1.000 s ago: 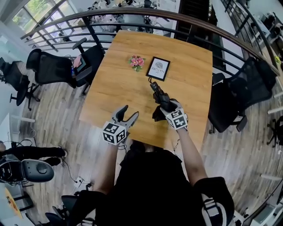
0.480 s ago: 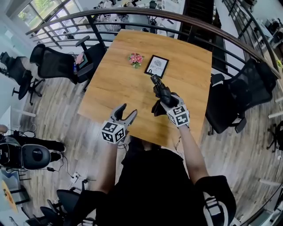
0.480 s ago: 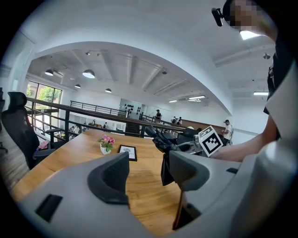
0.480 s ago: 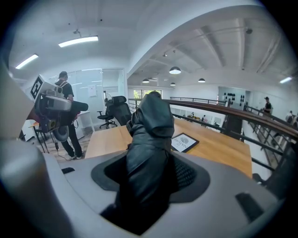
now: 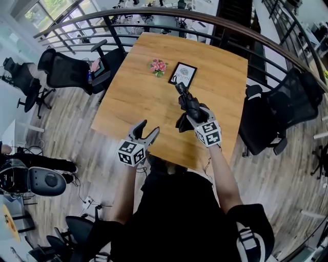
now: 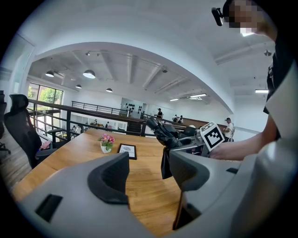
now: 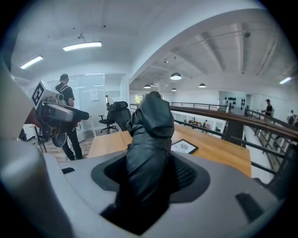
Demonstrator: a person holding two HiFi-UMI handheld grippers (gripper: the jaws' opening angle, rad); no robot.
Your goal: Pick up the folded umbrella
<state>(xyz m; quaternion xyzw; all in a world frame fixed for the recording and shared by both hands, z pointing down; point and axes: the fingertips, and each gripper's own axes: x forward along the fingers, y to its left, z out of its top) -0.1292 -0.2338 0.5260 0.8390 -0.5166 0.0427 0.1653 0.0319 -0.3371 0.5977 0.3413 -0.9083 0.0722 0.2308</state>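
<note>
The folded black umbrella is held up off the wooden table, with my right gripper shut on it. In the right gripper view the umbrella fills the gap between the jaws and sticks out forward. A loose flap of its cloth hangs below. The left gripper view shows the umbrella raised above the tabletop. My left gripper stands open over the table's near edge, nothing between its fingers.
A small pot of pink flowers and a black-framed picture lie on the table's far half. Black office chairs stand at the left and right. A railing runs behind the table.
My right gripper has lifted the umbrella higher above the table. My left gripper has shifted slightly along the near edge, still open.
</note>
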